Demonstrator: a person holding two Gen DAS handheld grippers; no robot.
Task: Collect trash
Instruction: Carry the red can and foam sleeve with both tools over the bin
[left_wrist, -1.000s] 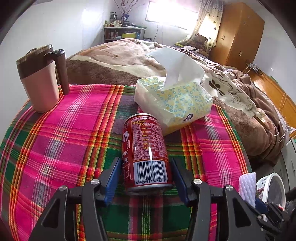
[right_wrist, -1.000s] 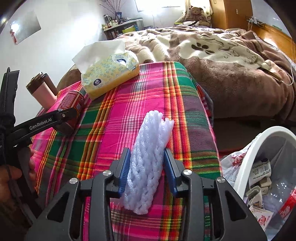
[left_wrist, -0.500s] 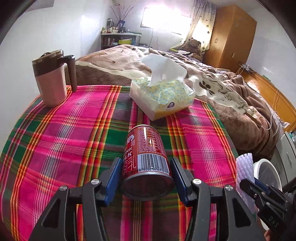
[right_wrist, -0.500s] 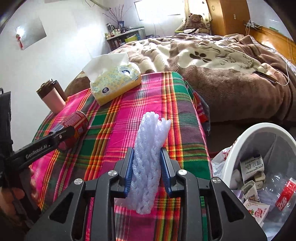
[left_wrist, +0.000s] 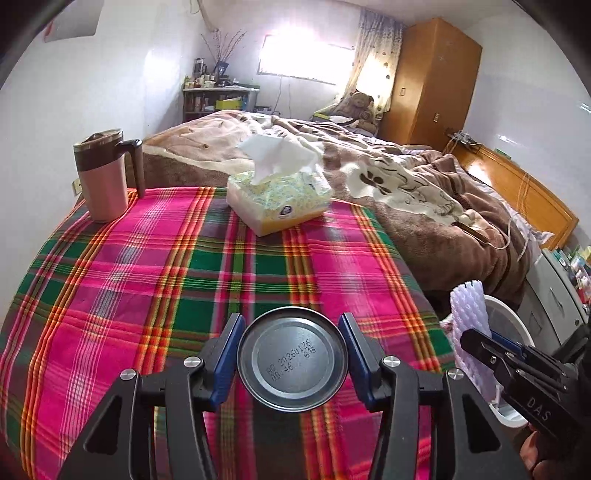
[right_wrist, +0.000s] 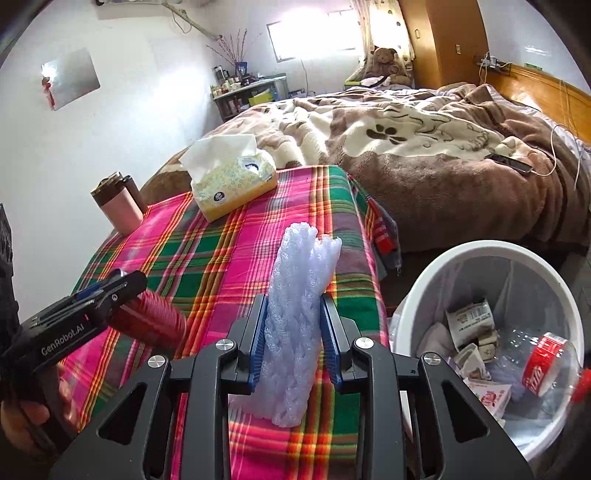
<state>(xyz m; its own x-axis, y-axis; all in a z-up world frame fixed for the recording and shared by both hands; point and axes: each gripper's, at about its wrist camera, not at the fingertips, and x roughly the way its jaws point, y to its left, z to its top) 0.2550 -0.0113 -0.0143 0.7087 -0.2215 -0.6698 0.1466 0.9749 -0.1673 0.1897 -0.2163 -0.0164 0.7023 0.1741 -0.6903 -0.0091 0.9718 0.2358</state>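
My left gripper (left_wrist: 291, 354) is shut on a red drink can (left_wrist: 292, 357), held lying above the plaid tablecloth with its silver base toward the camera. The can also shows in the right wrist view (right_wrist: 147, 323) at lower left. My right gripper (right_wrist: 293, 325) is shut on a white foam net sleeve (right_wrist: 297, 306), lifted above the table's right side. The sleeve also shows in the left wrist view (left_wrist: 468, 314). A white trash bin (right_wrist: 417, 280) stands on the floor to the right of the table, holding a plastic bottle (right_wrist: 539, 363) and paper scraps.
A yellow tissue box (left_wrist: 277, 199) and a pink mug with a brown lid (left_wrist: 105, 181) stand at the far side of the plaid table (left_wrist: 147, 280). A bed with a brown blanket (right_wrist: 424, 162) lies behind. A wooden wardrobe (left_wrist: 428, 81) stands at the back.
Both grippers have lifted and drawn back from the table with their loads. The can has tipped, base toward the camera. The bin shows more fully in the right wrist view.
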